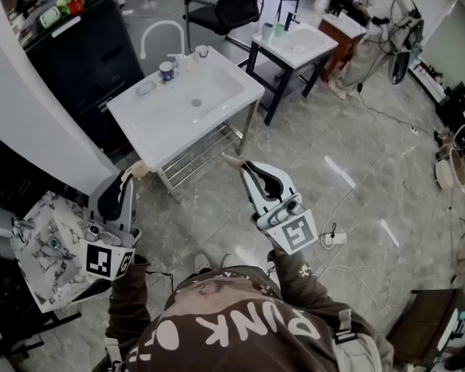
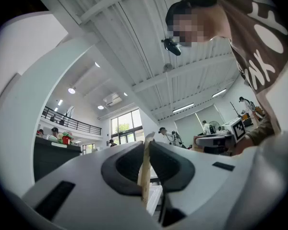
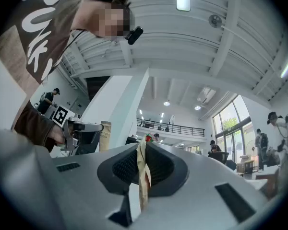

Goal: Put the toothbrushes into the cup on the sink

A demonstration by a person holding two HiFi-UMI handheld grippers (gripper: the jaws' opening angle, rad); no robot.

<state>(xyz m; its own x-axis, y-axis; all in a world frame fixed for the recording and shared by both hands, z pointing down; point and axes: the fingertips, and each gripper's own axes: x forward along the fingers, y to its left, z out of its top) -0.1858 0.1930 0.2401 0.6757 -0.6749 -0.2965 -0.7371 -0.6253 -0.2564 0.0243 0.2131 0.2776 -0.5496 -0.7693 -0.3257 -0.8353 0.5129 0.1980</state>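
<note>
Pressing jaws together, empty, on left hand-held gripper point(image 1: 136, 170) and right hand-held gripper point(image 1: 232, 162); standing well beyond both, small blue-and-white cup point(image 1: 167, 70) on white ceramic sink point(image 1: 217, 91), contents too small to tell.

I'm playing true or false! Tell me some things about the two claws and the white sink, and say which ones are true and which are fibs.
1. The left claw and the right claw are both shut. True.
2. The left claw holds a toothbrush. False: nothing is between its jaws.
3. The white rectangular sink has a curved white tap. True.
4. The right claw is touching the sink. False: it is held away from it, above the grey marbled floor.
5. A small blue-and-white cup stands on the sink's rim near the tap. True.
</note>
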